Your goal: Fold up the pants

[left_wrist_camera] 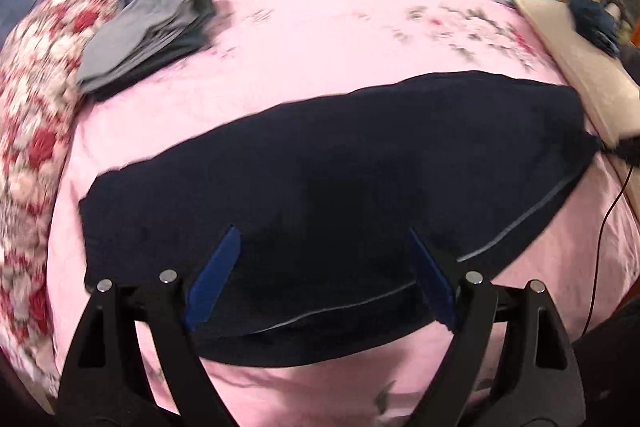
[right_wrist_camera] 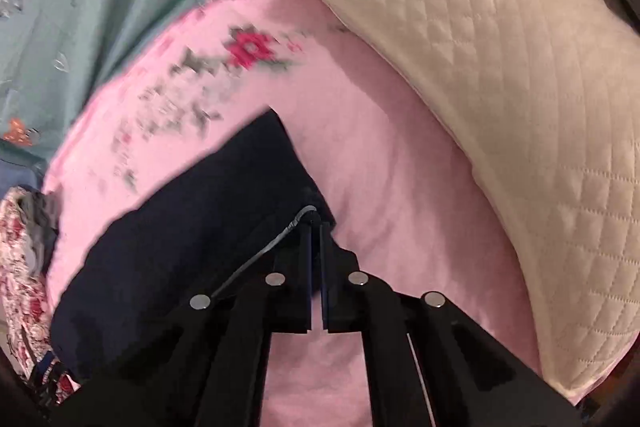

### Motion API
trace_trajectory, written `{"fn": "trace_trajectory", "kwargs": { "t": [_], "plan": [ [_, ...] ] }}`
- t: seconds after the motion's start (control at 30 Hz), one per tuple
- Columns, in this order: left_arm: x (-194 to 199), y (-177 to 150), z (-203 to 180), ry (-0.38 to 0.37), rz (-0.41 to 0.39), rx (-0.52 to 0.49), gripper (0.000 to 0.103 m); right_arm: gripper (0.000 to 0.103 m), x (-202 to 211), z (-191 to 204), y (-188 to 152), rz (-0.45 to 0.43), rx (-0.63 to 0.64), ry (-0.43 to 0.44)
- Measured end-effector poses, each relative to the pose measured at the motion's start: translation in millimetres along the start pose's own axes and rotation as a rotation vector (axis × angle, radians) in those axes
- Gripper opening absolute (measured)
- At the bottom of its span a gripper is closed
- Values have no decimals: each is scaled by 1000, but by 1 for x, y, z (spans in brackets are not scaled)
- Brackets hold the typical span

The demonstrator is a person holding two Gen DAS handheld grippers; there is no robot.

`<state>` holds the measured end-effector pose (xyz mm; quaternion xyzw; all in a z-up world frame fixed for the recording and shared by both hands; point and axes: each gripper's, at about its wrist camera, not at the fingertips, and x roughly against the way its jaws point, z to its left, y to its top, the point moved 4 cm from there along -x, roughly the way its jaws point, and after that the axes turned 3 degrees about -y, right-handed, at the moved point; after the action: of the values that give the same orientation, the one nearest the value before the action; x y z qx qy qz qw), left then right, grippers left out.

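Right wrist: right gripper (right_wrist_camera: pixel 316 227) pinches navy pants (right_wrist_camera: pixel 192 227) edge.

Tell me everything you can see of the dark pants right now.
The navy pants look like soft knit, already folded into a broad flat band across the pink sheet. A thin pale stripe runs along one edge. The right gripper is shut on that end, at the stripe. The left gripper hangs open over the near edge, holding nothing.

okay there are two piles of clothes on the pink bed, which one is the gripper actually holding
The navy pants with the thin light trim: the right gripper is shut on their edge. The grey folded stack lies apart, untouched; the left gripper is open over the pants.
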<state>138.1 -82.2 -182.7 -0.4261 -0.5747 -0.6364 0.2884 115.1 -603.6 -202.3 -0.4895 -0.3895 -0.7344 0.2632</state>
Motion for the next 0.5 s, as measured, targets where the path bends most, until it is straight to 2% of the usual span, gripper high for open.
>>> {"fn": "trace_trajectory", "kwargs": {
  "t": [0.07, 0.1, 0.13, 0.17, 0.2, 0.27, 0.33, 0.43, 0.5],
  "plan": [
    [4, -6, 15, 33, -6, 29, 86, 2, -17, -12, -10, 97, -9, -54],
    [6, -8, 21, 57, -11, 33, 86, 3, -12, -14, -9, 90, -5, -76],
    [10, -10, 30, 81, -18, 39, 87, 12, 0, -17, -5, 62, 0, -156],
    [12, -12, 38, 101, -24, 48, 88, 25, 16, -14, 1, 10, 1, -178],
    [13, -15, 51, 122, -30, 67, 89, 27, 29, -7, 5, -33, 4, -169],
    [11, -17, 66, 120, -32, 88, 89, 27, 51, 33, 8, -101, 80, -75],
    [5, -17, 80, 127, -41, 87, 89, 28, 58, 102, -4, -112, 236, 76],
    [-7, -24, 100, 193, -9, 72, 89, 28, 52, 197, -40, -42, 415, 303],
    [2, -29, 118, 191, -24, 106, 89, 28, 50, 275, -91, 10, 646, 436]
  ]
}}
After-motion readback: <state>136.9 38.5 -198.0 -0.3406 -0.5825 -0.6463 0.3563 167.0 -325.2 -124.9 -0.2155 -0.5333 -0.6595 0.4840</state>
